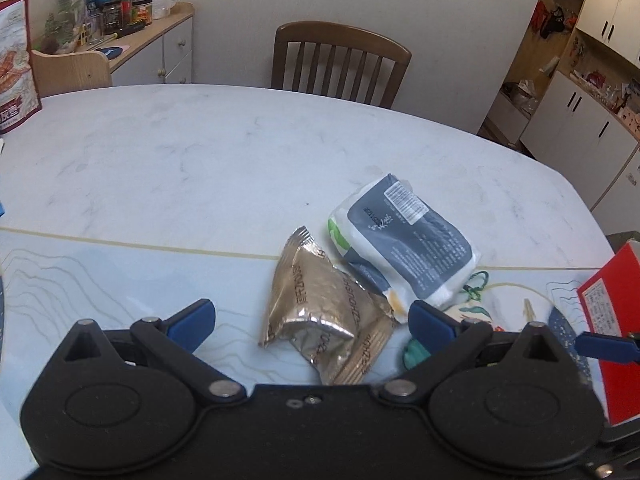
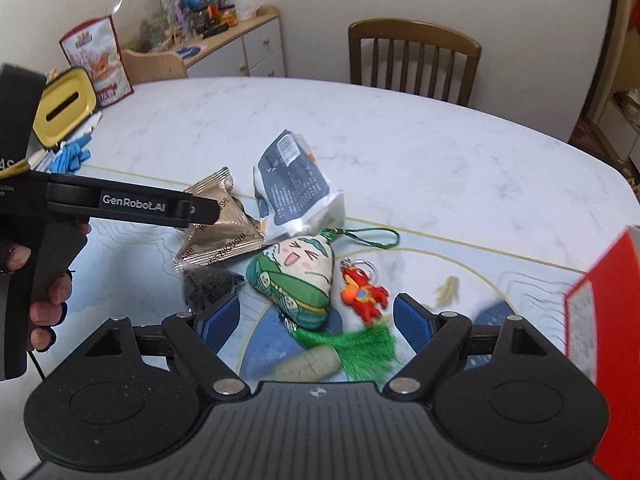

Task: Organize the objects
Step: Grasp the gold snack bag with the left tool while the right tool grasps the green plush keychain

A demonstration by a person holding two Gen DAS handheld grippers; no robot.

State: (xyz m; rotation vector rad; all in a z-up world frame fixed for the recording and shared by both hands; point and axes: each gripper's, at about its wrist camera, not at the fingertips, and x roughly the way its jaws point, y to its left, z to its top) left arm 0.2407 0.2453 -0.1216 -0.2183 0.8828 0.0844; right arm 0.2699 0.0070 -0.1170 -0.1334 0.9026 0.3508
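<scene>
On the marble table [image 1: 200, 152], the left gripper [image 1: 312, 322] hangs wide open over a gold foil packet [image 1: 320, 312], with a white-and-navy pouch [image 1: 412, 240] at its 1 o'clock. The right gripper [image 2: 316, 320], also open, frames a green plush charm [image 2: 296, 276] and a red keychain figure [image 2: 364, 292].

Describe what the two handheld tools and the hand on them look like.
Both tools share a build: black plastic bodies with round pivot housings, silver pins and blue ribbed finger pads. The left tool shows from the side in the right wrist view: a black pistol grip, white "GenRobot.AI" lettering, a thin black cable below. The hand wears a dark fingerless glove.
</scene>
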